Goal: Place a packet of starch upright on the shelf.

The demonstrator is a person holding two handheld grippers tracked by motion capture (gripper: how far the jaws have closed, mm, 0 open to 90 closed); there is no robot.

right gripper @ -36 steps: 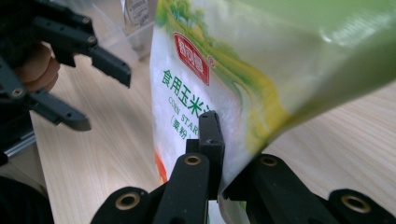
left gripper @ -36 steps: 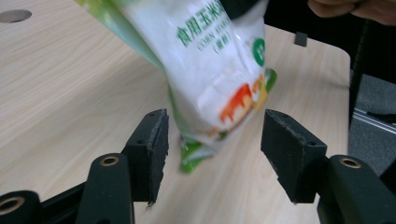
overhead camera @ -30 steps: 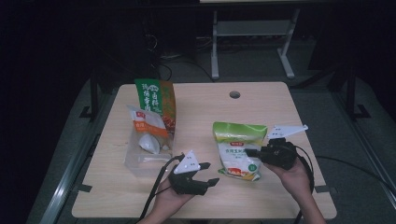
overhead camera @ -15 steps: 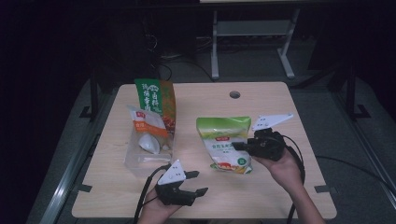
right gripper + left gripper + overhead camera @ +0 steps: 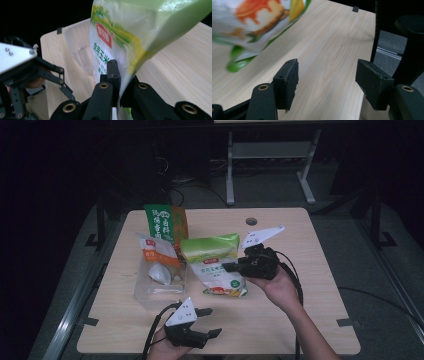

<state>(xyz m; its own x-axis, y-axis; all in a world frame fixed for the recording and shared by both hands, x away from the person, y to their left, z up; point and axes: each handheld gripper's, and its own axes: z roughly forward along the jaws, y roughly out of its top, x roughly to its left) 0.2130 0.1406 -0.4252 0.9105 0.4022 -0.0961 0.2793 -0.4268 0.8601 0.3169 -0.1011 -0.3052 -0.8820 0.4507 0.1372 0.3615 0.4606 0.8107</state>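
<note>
Your right gripper [image 5: 231, 267] pinches the green pouch [image 5: 212, 262] beside the clear tray [image 5: 142, 296]; it looks soft and saggy, so grip its edge. Your left gripper [image 5: 209, 322] gapes empty.

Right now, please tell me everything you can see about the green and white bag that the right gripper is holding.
The green and white bag is a glossy plastic pouch, green at the top and white below, with a red logo, green printed characters and a food picture near the bottom. The right gripper has its jaws shut on the bag's side edge and holds it roughly upright, tilted, with the lower end near the wooden table. It hangs beside the clear plastic container.
</note>
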